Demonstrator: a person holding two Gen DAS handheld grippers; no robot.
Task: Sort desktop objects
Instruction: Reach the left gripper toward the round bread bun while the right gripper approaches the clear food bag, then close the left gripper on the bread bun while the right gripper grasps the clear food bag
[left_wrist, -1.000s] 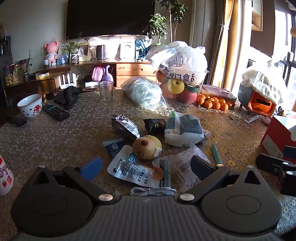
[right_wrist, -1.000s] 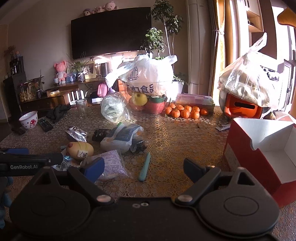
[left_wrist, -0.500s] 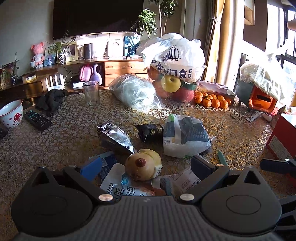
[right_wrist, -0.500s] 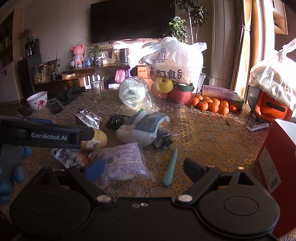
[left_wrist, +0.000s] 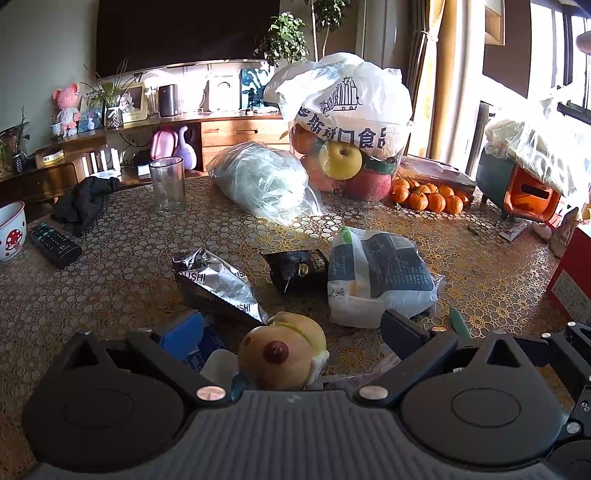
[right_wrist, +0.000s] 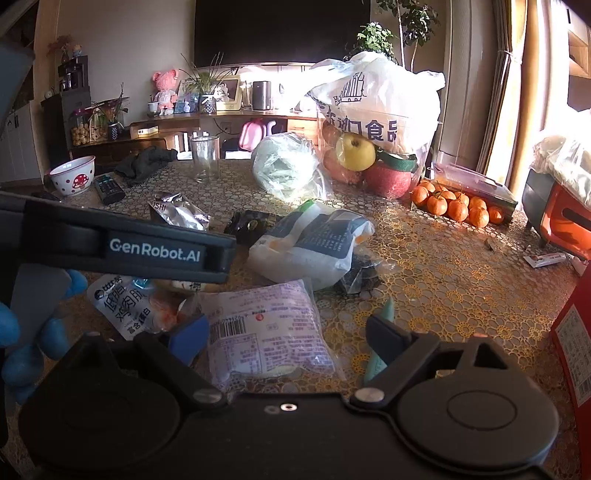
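My left gripper (left_wrist: 291, 332) is open, its fingers on either side of a round yellow bun-shaped toy (left_wrist: 282, 350) lying on snack packets. Beyond it lie a silver packet (left_wrist: 214, 284), a small black packet (left_wrist: 297, 267) and a white tissue pack (left_wrist: 380, 277). My right gripper (right_wrist: 291, 338) is open over a clear purple-printed packet (right_wrist: 266, 328), with a green pen (right_wrist: 382, 321) by its right finger. The left gripper's finger crosses the right wrist view (right_wrist: 129, 247), above a chicken snack packet (right_wrist: 125, 310).
A red box (right_wrist: 576, 332) stands at the right edge. At the back are a fruit bag (left_wrist: 351, 122), tangerines (left_wrist: 424, 195), a clear plastic bag (left_wrist: 262, 181), a glass (left_wrist: 168, 184), a remote (left_wrist: 53, 242) and a mushroom bowl (left_wrist: 11, 230).
Both grippers have moved forward and lower over the table. The bun toy now sits between the left fingers, and the purple packet between the right fingers.
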